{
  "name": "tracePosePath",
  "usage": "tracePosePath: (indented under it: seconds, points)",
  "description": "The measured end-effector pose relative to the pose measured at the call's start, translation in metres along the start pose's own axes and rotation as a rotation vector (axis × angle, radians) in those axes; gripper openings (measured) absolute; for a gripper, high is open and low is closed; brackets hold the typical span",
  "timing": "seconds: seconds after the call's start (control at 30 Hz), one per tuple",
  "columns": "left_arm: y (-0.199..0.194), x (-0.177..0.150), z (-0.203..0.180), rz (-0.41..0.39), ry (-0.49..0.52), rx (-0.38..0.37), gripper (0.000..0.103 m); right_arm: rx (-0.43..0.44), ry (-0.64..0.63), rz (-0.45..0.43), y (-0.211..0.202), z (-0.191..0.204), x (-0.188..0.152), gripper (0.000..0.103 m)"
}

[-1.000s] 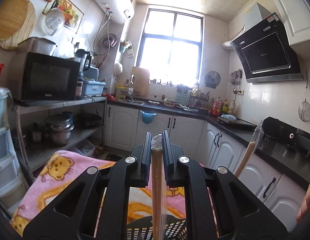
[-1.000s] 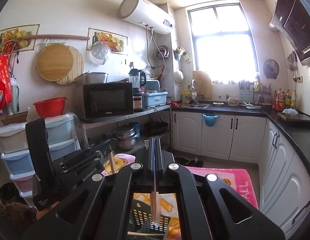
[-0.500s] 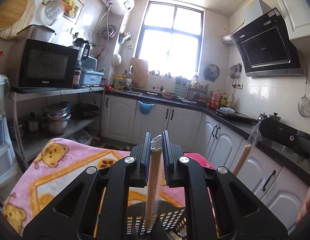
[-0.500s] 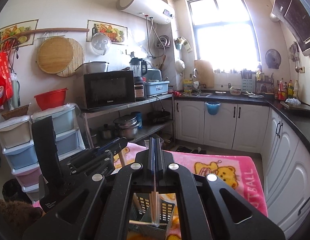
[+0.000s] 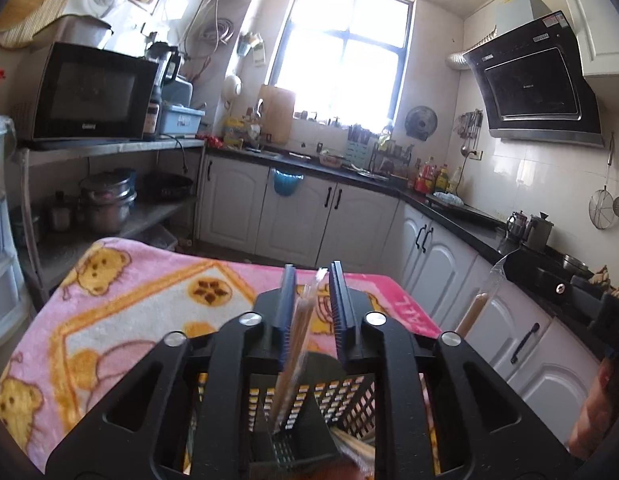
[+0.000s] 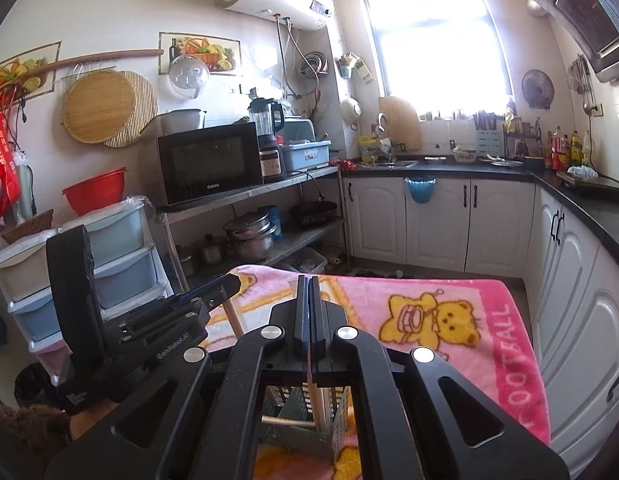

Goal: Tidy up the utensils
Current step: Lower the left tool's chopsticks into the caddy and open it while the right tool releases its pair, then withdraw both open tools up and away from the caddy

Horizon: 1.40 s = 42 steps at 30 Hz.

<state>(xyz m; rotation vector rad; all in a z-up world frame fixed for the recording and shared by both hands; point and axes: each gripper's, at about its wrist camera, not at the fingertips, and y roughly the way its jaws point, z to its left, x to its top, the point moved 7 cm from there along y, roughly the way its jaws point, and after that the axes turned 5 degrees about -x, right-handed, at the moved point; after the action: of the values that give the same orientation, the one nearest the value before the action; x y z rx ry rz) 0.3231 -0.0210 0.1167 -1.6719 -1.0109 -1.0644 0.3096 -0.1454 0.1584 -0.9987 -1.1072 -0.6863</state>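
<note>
Chopsticks, left pair: wrapped chopsticks (image 5: 297, 336) in a clear sleeve stand tilted between the fingers of the left gripper (image 5: 312, 300), lower ends already down inside the basket.
Left claw: its jaws have just been opening; a gap shows on both sides of the pair, so the pads no longer seem to press on it.
Chopsticks, right pair: a second wrapped pair (image 6: 318, 396) hangs upright from the right gripper (image 6: 308, 312), lower end reaching into the same basket.
Right claw: closed tight on that pair, fingers almost meeting.
Landmark: a dark perforated utensil basket (image 5: 349, 396) with inner dividers, directly under both grippers.
Which compartment: cannot be told for either pair.
Already in basket: at least one pale stick lies crosswise in it, seen from the right wrist; another pale bundle shows at its near edge from the left wrist.
Look of the chopsticks: long, thin, light wood, glossy film wrapper standing above their top ends.
Progress: judged well along; the left pair is as good as delivered, the right pair is not yet let go.
Left to do: release the right pair and lift both claws clear of the basket.
Under the basket: a pink bear-print blanket (image 6: 449, 312).
Beyond the basket: white kitchen cabinets (image 5: 293, 216) under a dark counter.
</note>
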Motion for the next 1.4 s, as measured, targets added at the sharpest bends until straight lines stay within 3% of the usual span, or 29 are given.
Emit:
tracePosePath:
  seconds: [0.1, 0.37, 0.43, 0.5, 0.77, 1.4]
  points:
    - [-0.004, -0.004, 0.002, 0.009, -0.001, -0.002, 0.013, 0.001, 0.012, 0.006, -0.001, -0.001, -0.005, 0.001]
    - [-0.020, -0.012, 0.010, 0.027, -0.057, -0.016, 0.051, -0.003, 0.037, 0.022, -0.005, -0.007, -0.017, 0.002]
    - [-0.027, -0.013, 0.012, 0.020, -0.069, -0.020, 0.059, -0.007, 0.043, 0.027, -0.007, -0.010, -0.020, 0.008]
    - [-0.032, -0.014, 0.014, 0.017, -0.081, -0.023, 0.064, -0.014, 0.051, 0.027, -0.011, -0.012, -0.022, 0.022]
    - [-0.051, -0.017, 0.019, 0.021, -0.109, -0.018, 0.089, -0.026, 0.044, 0.037, -0.022, -0.014, -0.036, 0.034]
    - [-0.084, -0.040, 0.018, 0.051, -0.119, -0.033, 0.093, -0.037, -0.011, 0.070, -0.046, 0.005, -0.069, 0.047]
